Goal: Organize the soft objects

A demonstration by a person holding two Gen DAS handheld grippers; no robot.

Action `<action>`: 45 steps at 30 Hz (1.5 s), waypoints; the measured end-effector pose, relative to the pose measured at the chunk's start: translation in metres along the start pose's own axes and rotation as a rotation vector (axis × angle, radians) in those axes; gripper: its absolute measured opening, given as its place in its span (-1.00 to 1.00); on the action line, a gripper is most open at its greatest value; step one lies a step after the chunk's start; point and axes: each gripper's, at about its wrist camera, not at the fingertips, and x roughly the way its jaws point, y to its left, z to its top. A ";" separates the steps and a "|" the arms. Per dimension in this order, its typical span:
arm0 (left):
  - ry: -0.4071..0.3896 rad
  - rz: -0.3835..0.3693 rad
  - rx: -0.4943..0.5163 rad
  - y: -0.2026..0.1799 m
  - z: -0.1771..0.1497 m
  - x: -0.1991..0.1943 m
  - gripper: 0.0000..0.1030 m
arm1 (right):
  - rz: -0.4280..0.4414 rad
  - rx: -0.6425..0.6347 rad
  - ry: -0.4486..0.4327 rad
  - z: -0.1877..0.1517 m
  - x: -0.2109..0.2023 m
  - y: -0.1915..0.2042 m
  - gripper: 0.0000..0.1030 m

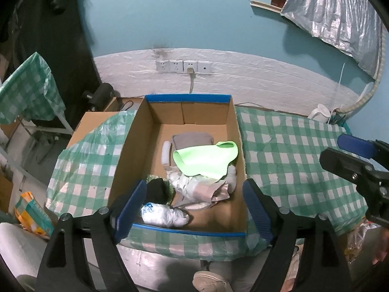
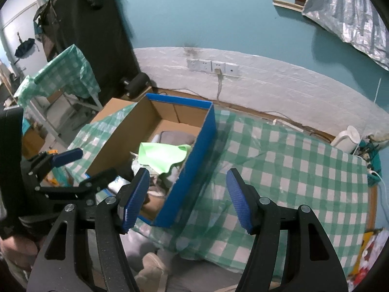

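Observation:
A cardboard box [image 1: 131, 146] with a blue rim stands on the green checked tablecloth [image 1: 291, 150]. Inside lie a light green cloth [image 1: 206, 160], a grey folded cloth [image 1: 192, 140], a white roll [image 1: 165, 153], a black sock [image 1: 156, 189], a white printed bundle [image 1: 165, 215] and a crumpled white and pink piece [image 1: 204, 189]. My left gripper [image 1: 195, 183] hangs open above the box's near end, with nothing held. My right gripper [image 2: 189, 171] is open and empty beside the box's blue side wall [image 2: 194, 170], over the cloth. The green cloth [image 2: 161, 155] shows there too.
A white kettle [image 2: 346, 136] and cables sit at the table's far right corner. Wall sockets [image 1: 183, 66] are behind the box. A second checked table [image 1: 26, 90] stands left. An orange package [image 1: 31, 214] and a person's shoe [image 1: 209, 282] are on the floor.

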 end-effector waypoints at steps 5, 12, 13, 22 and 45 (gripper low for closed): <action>-0.007 0.007 0.017 -0.009 0.000 -0.005 0.68 | -0.018 0.015 -0.017 -0.010 -0.005 -0.014 0.27; -0.025 0.008 0.047 -0.024 -0.001 -0.011 0.69 | -0.041 0.032 -0.016 -0.018 -0.001 -0.027 0.27; -0.024 0.007 0.051 -0.026 0.000 -0.011 0.69 | -0.045 0.029 -0.018 -0.018 -0.001 -0.027 0.27; 0.006 0.000 0.063 -0.038 0.001 -0.004 0.70 | -0.041 0.033 -0.017 -0.020 -0.001 -0.031 0.27; 0.013 0.013 0.069 -0.042 -0.001 0.001 0.70 | -0.042 0.043 -0.012 -0.025 0.002 -0.032 0.27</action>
